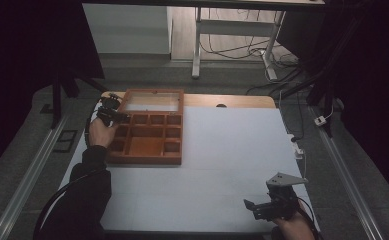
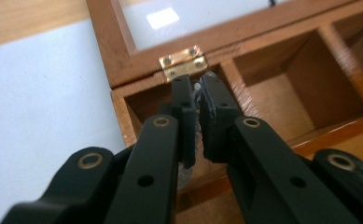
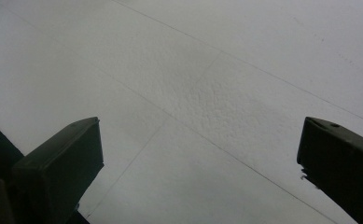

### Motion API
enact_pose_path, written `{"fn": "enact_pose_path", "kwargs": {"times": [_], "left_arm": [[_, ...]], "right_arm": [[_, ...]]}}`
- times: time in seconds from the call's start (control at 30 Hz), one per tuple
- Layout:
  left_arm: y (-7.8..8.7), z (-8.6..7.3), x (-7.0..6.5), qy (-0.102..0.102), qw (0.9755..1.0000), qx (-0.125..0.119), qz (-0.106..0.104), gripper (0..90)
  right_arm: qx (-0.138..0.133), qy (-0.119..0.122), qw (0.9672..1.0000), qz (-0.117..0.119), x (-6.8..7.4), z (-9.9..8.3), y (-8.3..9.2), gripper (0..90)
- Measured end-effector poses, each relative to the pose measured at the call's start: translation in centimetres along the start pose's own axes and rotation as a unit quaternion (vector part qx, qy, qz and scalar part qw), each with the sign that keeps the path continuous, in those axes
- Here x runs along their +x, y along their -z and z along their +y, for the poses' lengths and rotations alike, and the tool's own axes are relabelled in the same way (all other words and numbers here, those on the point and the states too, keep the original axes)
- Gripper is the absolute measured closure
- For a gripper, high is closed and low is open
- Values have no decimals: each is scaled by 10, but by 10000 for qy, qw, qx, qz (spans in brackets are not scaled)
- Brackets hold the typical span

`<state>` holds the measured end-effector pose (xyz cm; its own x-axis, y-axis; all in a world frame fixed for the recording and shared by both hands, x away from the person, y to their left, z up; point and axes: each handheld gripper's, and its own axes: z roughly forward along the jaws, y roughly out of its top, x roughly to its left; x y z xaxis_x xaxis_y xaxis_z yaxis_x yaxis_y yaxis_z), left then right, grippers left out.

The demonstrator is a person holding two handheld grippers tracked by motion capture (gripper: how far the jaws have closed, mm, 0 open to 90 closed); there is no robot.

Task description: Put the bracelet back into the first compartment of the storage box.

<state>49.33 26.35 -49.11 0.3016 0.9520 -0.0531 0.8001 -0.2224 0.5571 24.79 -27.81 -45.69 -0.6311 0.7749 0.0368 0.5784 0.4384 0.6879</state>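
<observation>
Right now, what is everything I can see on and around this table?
Brown wooden compartment box: one, left part of the table, its glass-paned lid open and tilted back.
Brass hinge: one, joining lid and box at the back edge.
Small clear crinkly item: one, pinched in the left claw above the box's far left corner compartment; what it is, I cannot tell.
White table cover: one, over the tabletop.
Grey desk frame: one, on the floor beyond the table.
Left claw: black, shut, at the box's far left corner.
Right claw: black, open, near right table edge.
</observation>
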Motion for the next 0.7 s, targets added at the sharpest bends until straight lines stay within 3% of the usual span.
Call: {"fn": "enact_pose_path", "kwargs": {"times": [0.2, 0.33, 0.47, 0.7], "left_arm": [[0, -3, 1, -91, 10000, -10, 13, 781], [4, -4, 5, -38, 10000, -74, -12, 726], [11, -6, 7, 10, 9998, -181, -111, 666], [26, -3, 4, -89, 9987, -419, -283, 590]], "right_arm": [[11, 17, 10000, -12, 0, 0, 0, 0], [30, 38, 10000, -18, 1, 0, 0, 0], [21, 32, 10000, -26, 1, 0, 0, 0], [36, 47, 10000, -33, 1, 0, 0, 0]]}}
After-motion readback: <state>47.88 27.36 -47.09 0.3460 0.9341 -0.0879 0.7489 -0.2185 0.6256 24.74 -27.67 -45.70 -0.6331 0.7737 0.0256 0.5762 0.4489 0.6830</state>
